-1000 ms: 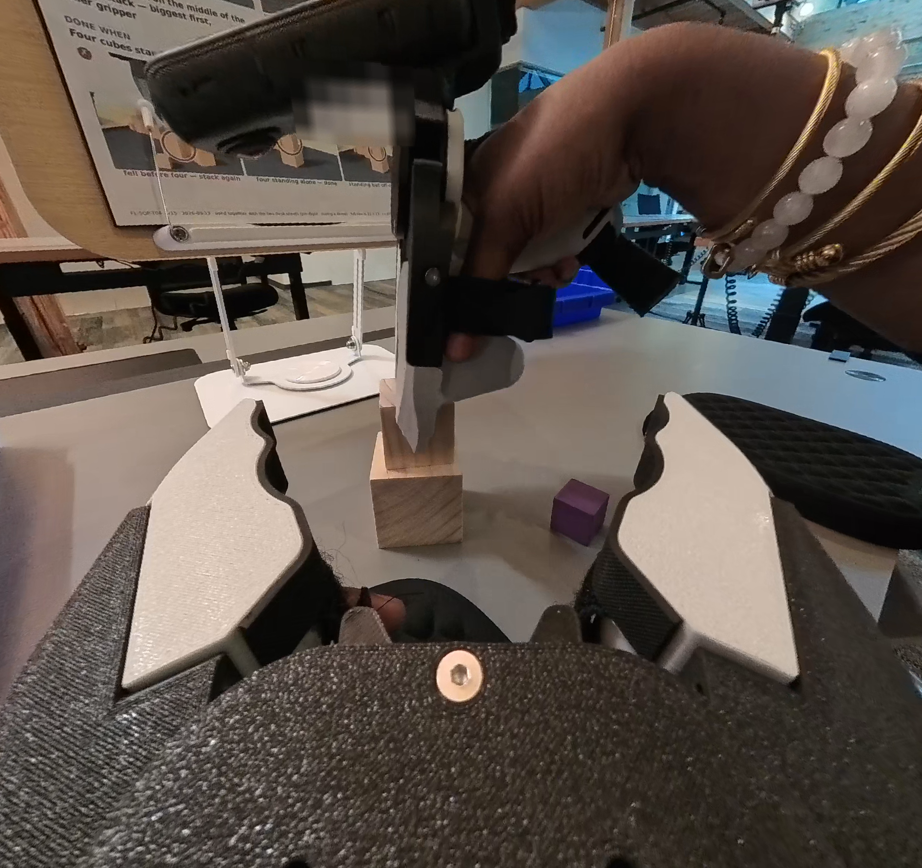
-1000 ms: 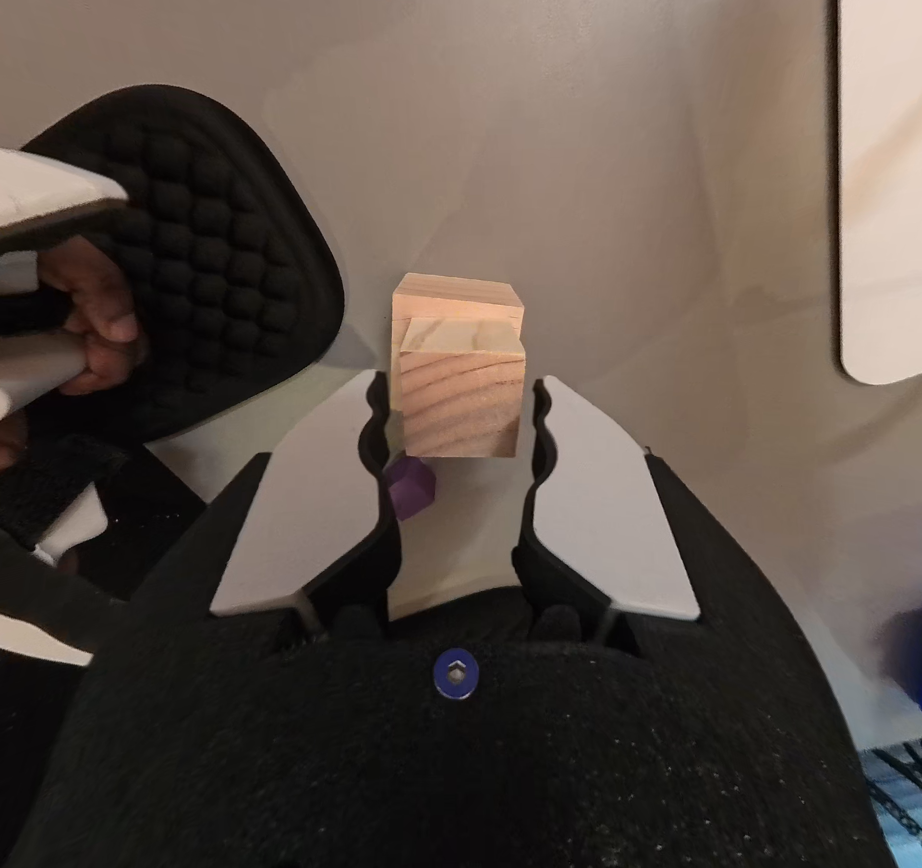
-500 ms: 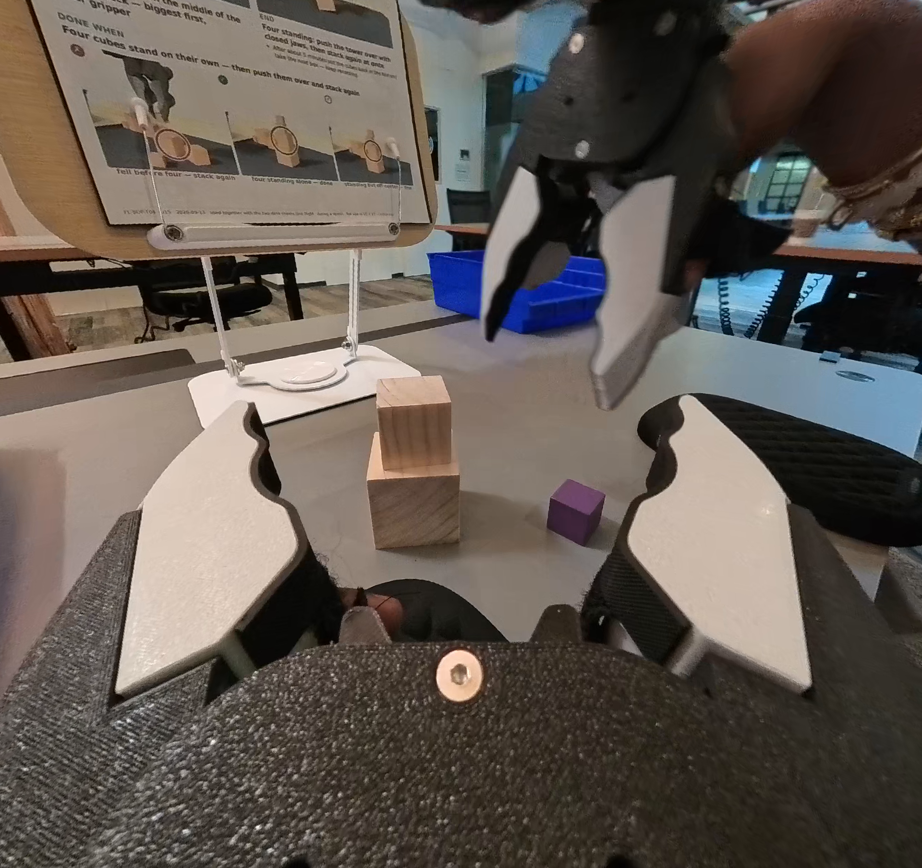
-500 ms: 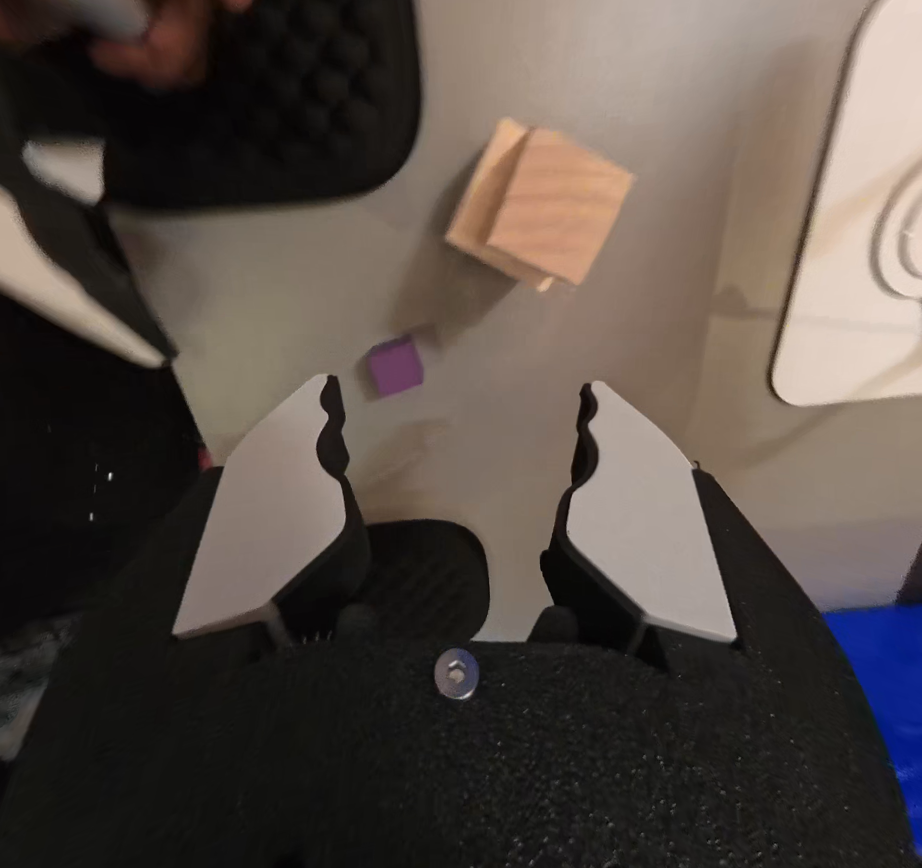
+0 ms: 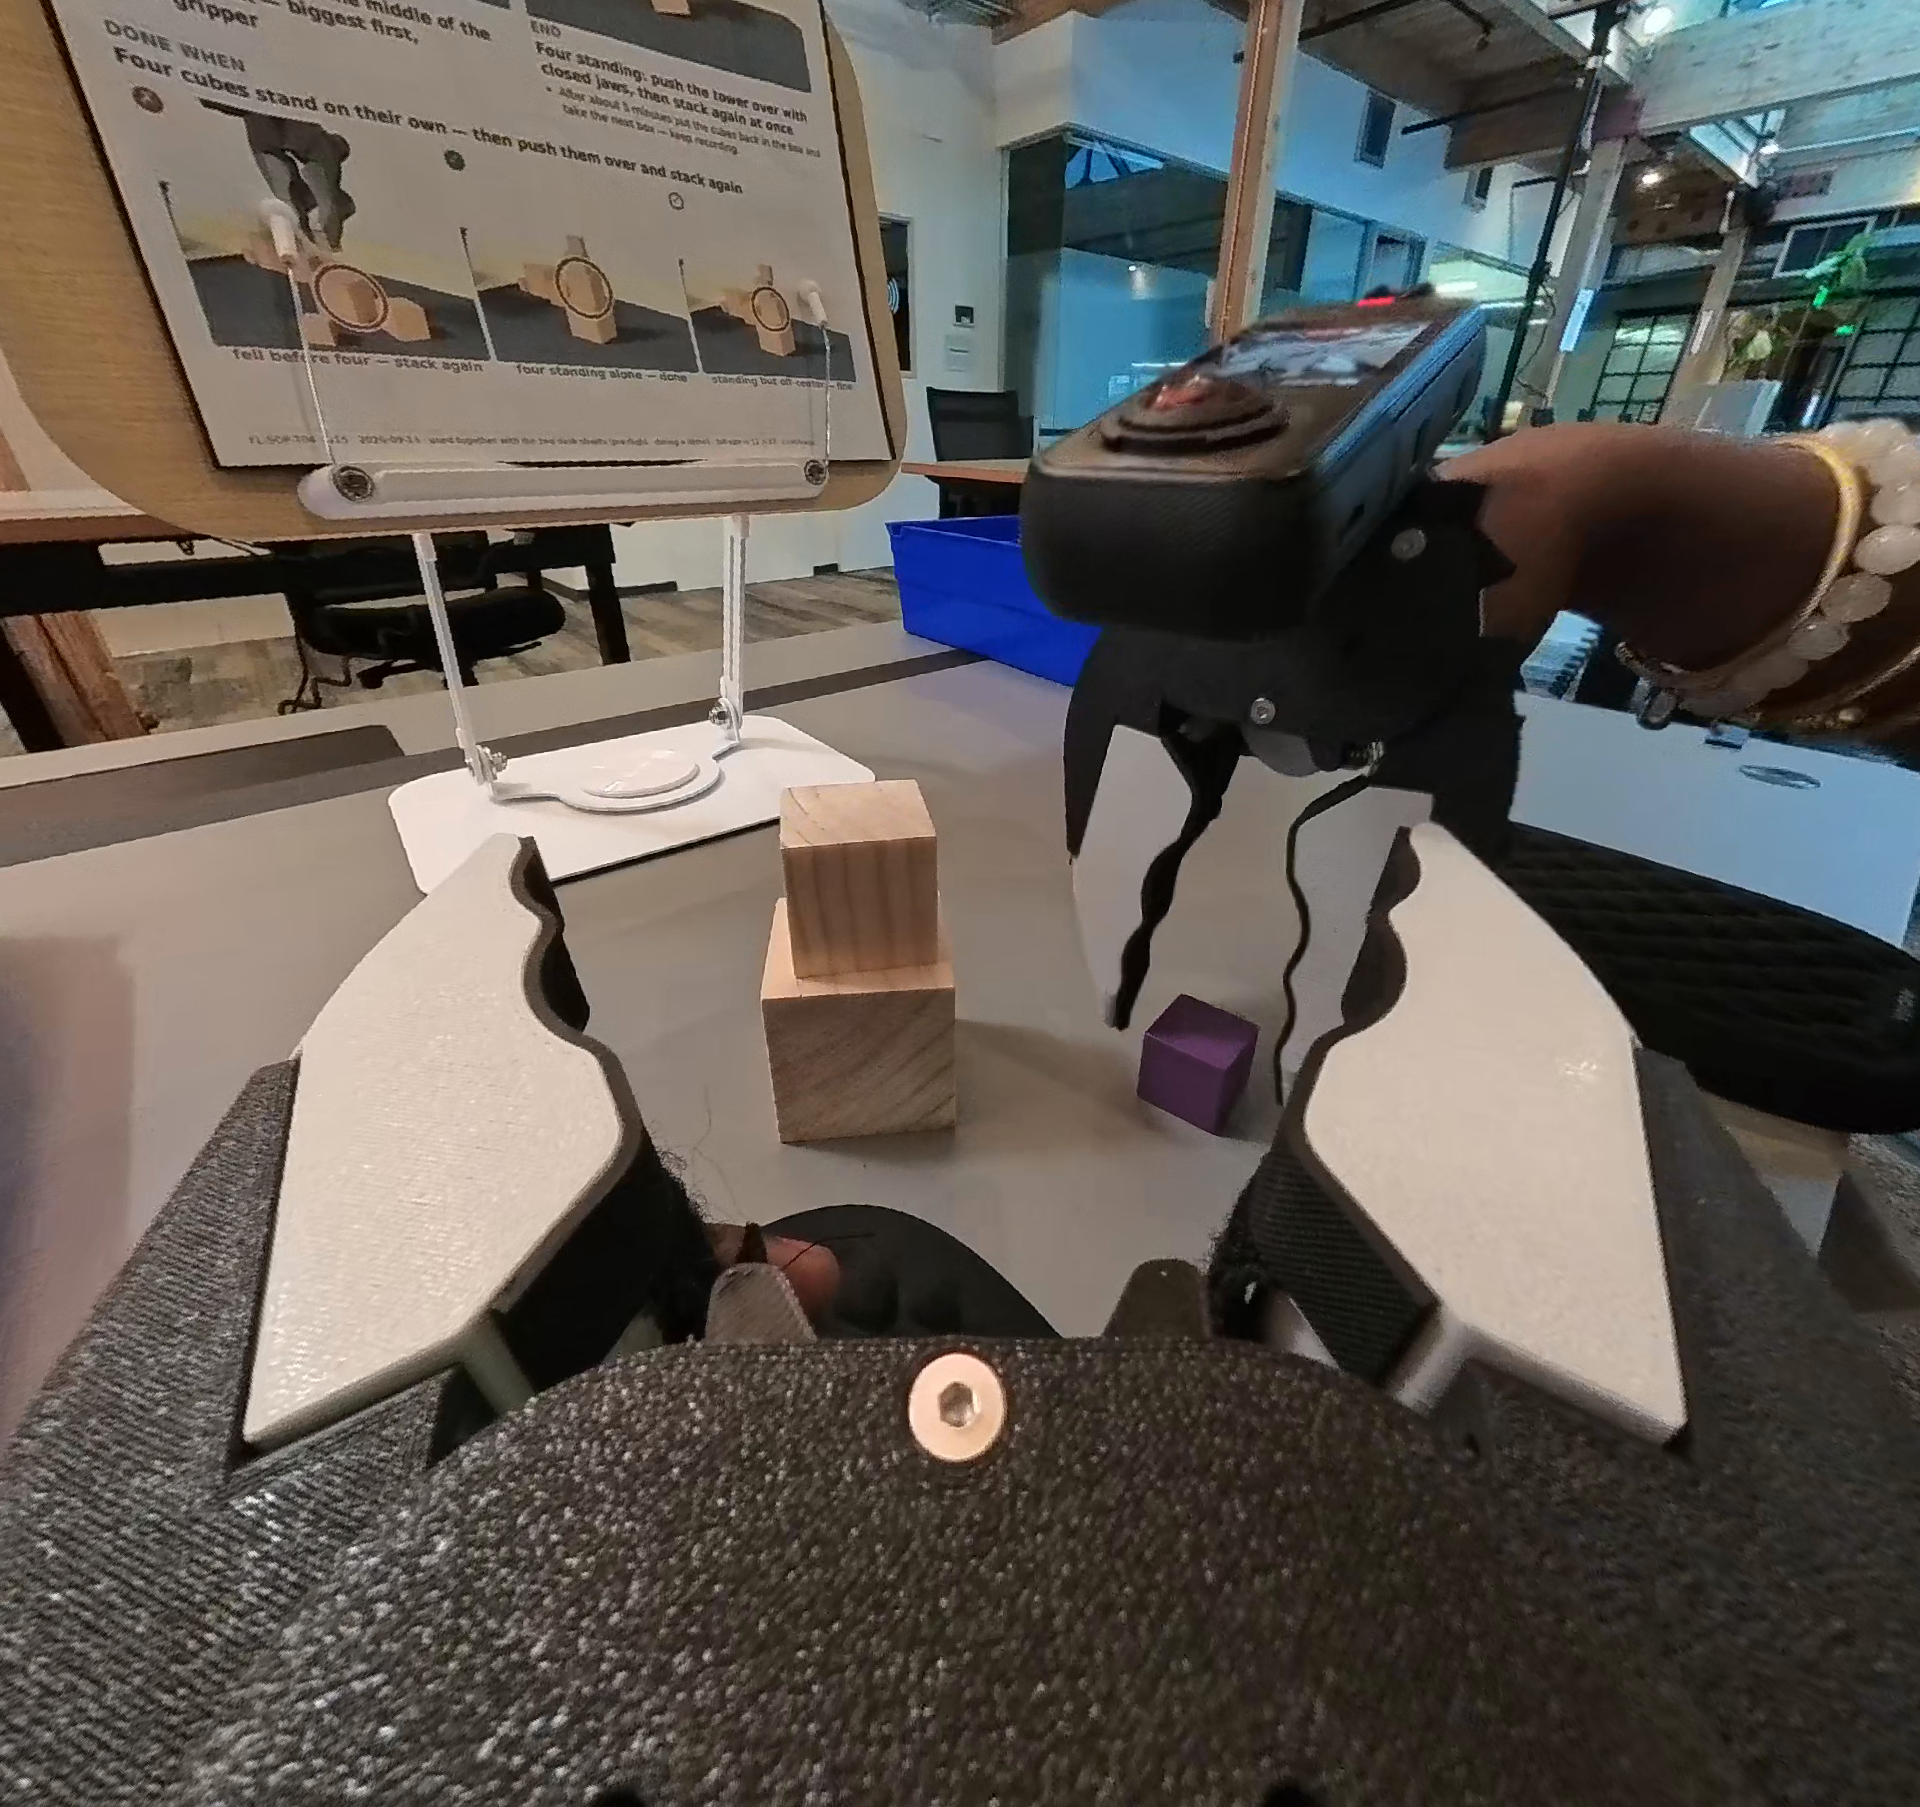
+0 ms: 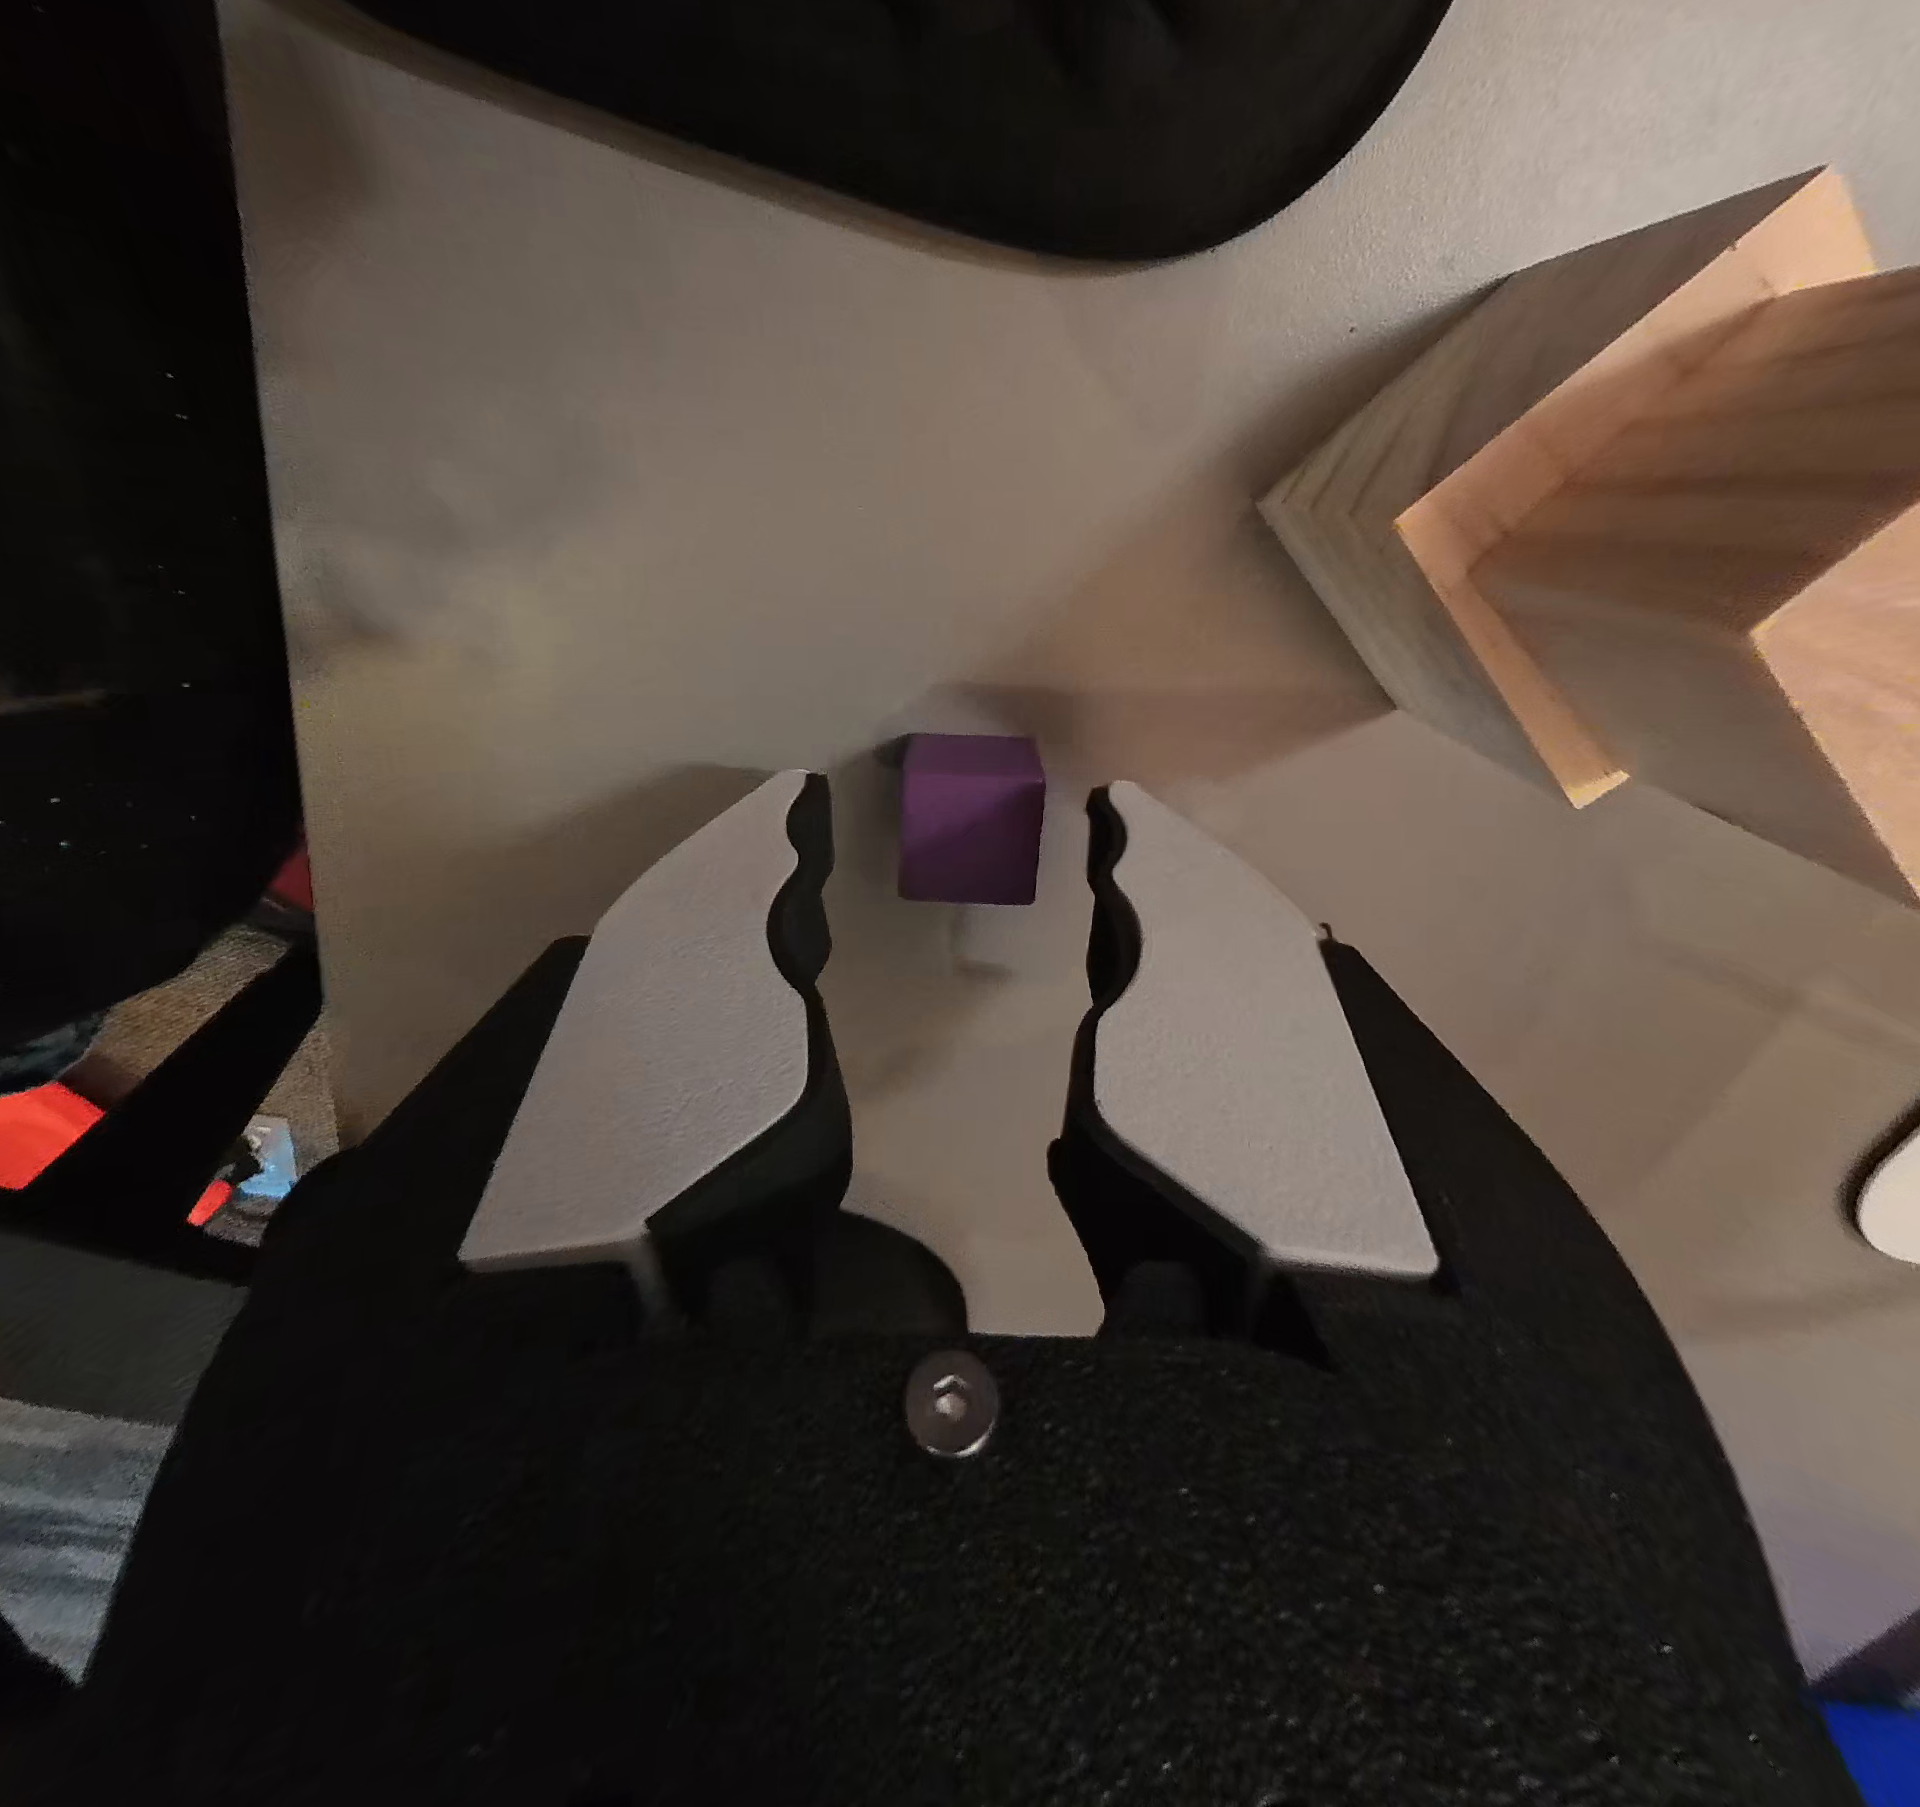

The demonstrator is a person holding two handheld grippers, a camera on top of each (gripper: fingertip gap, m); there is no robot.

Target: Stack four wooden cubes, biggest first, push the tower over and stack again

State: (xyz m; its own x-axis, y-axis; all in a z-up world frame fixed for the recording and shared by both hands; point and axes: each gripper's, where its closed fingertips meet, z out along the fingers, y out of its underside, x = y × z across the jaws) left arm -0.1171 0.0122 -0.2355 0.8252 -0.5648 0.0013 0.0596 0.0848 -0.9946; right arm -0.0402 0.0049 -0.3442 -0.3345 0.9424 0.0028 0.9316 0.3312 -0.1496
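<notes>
and the right gripper [image 6: 959,801] has dropped from high over the desk [image 5: 665,936] to just above the surface, its fingers narrower than half a second ago, while the left gripper [image 5: 961,936] stays put, spread wide with nothing between its fingers. biggest first: the grey desk carries everything, with a white stand base [image 5: 623,801] toward its far edge holding up a printed sheet, and a black textured pad [image 5: 1704,978] near the right edge. mid-desk sits the larger wooden cube [image 5: 860,1051] with the smaller wooden cube [image 5: 858,879] on top, slightly off-centre but flat and steady, seemingly because its face rests fully on the one below. smallest is the purple cube [image 6: 968,817], alone on the desk just right of the stack. the right gripper's fingers bracket it, pointing down, a sliver of desk showing on each side, so it's parted and not gripping. the left view shows the stack's height and the hand [image 5: 1621,552] driving the right gripper; the right view alone shows those gaps beside the purple cube.
</notes>
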